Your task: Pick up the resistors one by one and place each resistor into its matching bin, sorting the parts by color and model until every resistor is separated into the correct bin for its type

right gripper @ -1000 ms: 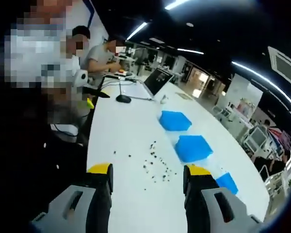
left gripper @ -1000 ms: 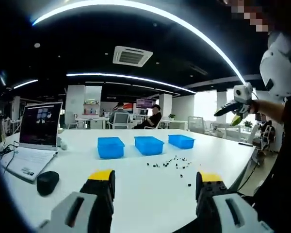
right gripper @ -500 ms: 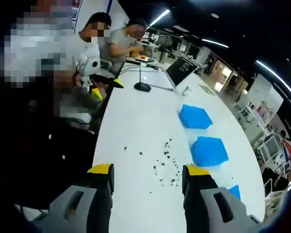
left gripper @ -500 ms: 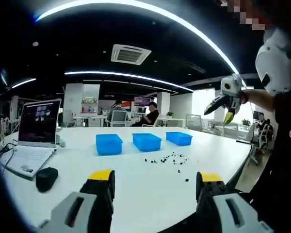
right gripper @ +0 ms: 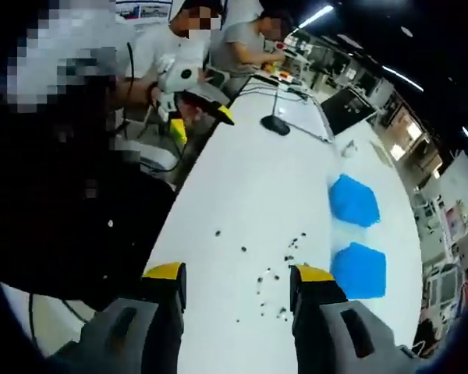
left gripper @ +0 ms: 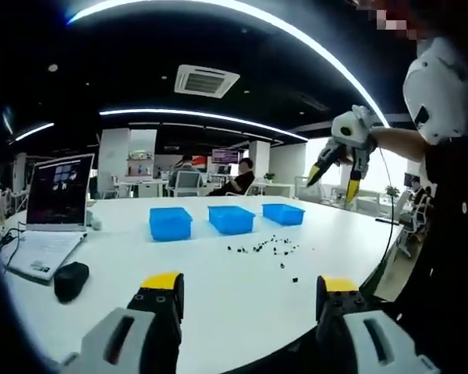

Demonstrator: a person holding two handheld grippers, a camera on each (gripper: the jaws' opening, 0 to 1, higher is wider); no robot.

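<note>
Several small dark resistors [left gripper: 264,248] lie scattered on the white table [left gripper: 101,300], in front of three blue bins [left gripper: 231,219] standing in a row. My left gripper [left gripper: 249,308] is open above the table's near edge, nothing between its yellow-tipped jaws. The right gripper [left gripper: 337,170] hangs open in the air at upper right, well above the table. In the right gripper view the resistors [right gripper: 274,269] lie left of two blue bins [right gripper: 352,200]. My right gripper [right gripper: 237,300] is open and holds nothing. The left gripper [right gripper: 201,125] shows open by the table edge.
An open laptop [left gripper: 51,206] and a black mouse [left gripper: 69,279] sit on the table's left part. The mouse [right gripper: 274,125] and cables lie at the table's far end. People sit at desks behind, and a person's dark sleeve borders the table edge [right gripper: 171,226].
Both cameras have shifted. The right gripper has moved left and nearer in the left gripper view. The left gripper looms larger in the right gripper view. Both stay open; the resistors have not moved.
</note>
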